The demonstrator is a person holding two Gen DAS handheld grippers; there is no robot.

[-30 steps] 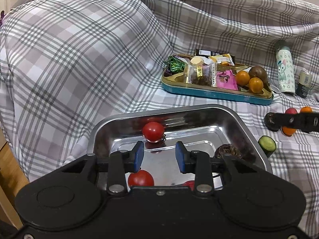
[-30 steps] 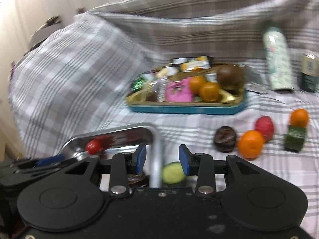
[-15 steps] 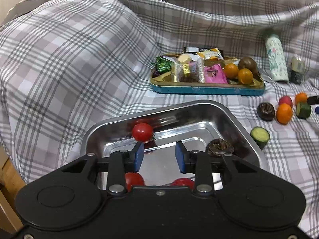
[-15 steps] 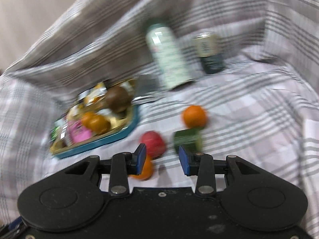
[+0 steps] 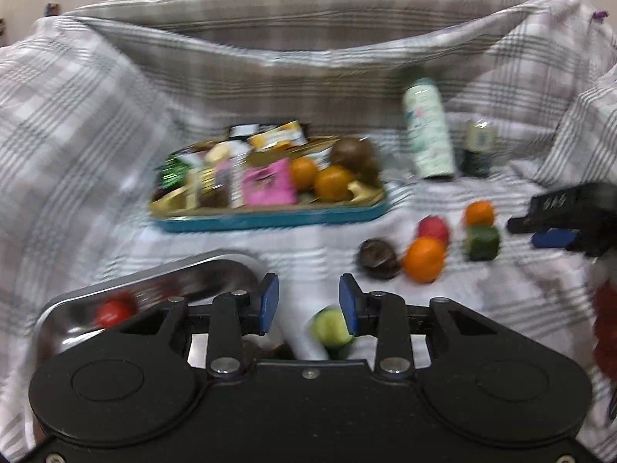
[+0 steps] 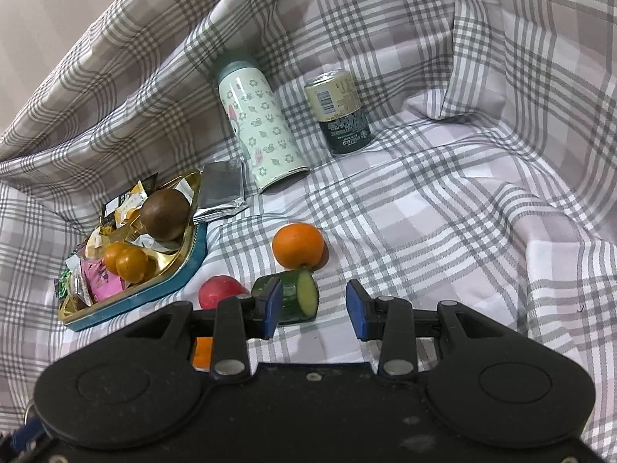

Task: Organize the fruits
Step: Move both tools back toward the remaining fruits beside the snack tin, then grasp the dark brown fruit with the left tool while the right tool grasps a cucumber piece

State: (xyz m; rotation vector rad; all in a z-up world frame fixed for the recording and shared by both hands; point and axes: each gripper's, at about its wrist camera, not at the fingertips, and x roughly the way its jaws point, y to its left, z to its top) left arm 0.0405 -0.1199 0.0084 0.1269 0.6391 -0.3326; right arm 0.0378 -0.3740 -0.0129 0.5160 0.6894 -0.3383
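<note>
Steel tray (image 5: 127, 285) at the left edge holds a tomato (image 5: 115, 311); the left gripper (image 5: 306, 306) is spread and empty beside its rim. Blue tin (image 6: 162, 281), red fruit (image 6: 221, 292), cucumber piece (image 6: 297, 295) and orange (image 6: 297, 245) follow. The right gripper (image 6: 313, 308), jaws apart and empty, faces bare plaid cloth (image 6: 482, 208).

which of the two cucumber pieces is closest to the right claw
The cucumber chunk lying just below the lone orange, right at the right claw. The other cucumber piece sits beside the steel tray.
</note>
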